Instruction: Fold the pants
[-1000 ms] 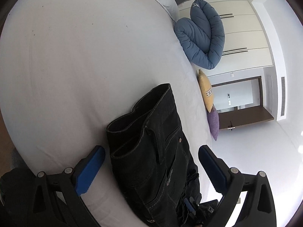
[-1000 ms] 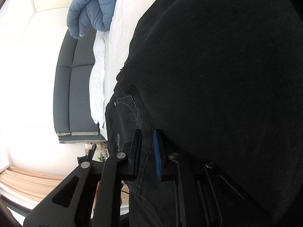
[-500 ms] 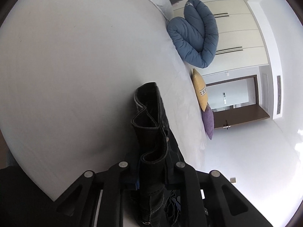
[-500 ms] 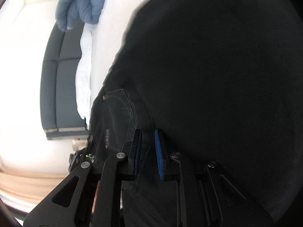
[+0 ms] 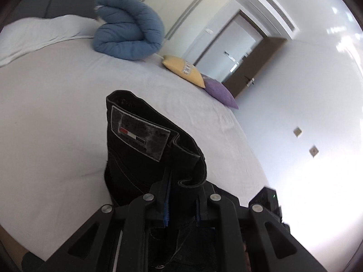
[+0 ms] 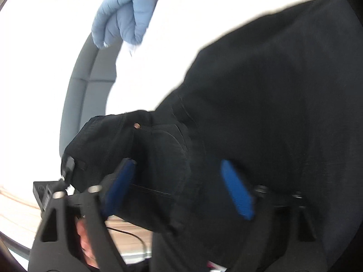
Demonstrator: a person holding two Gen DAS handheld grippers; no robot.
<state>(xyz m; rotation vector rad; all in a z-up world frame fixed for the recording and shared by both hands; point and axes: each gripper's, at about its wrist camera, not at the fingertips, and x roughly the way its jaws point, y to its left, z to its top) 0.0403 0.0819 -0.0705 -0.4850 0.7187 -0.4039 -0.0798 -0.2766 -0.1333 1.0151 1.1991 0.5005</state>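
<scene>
The black denim pants (image 5: 145, 149) show their waistband with a grey label in the left wrist view. My left gripper (image 5: 181, 206) is shut on the waistband and holds it up above the white bed (image 5: 56, 117). In the right wrist view the pants (image 6: 261, 104) fill most of the frame. My right gripper (image 6: 179, 188) stands open with its blue pads (image 6: 236, 190) wide apart, the dark cloth lying between and behind them.
A rolled blue duvet (image 5: 129, 34) lies at the bed's far end, also in the right wrist view (image 6: 127, 11). A yellow pillow (image 5: 183, 70) and a purple pillow (image 5: 220, 90) lie at the far right edge. A grey headboard (image 6: 86, 90) stands behind.
My left gripper closed on the waistband and lifted it, turning the label side up. My right gripper, shut on the cloth before, has opened wide.
</scene>
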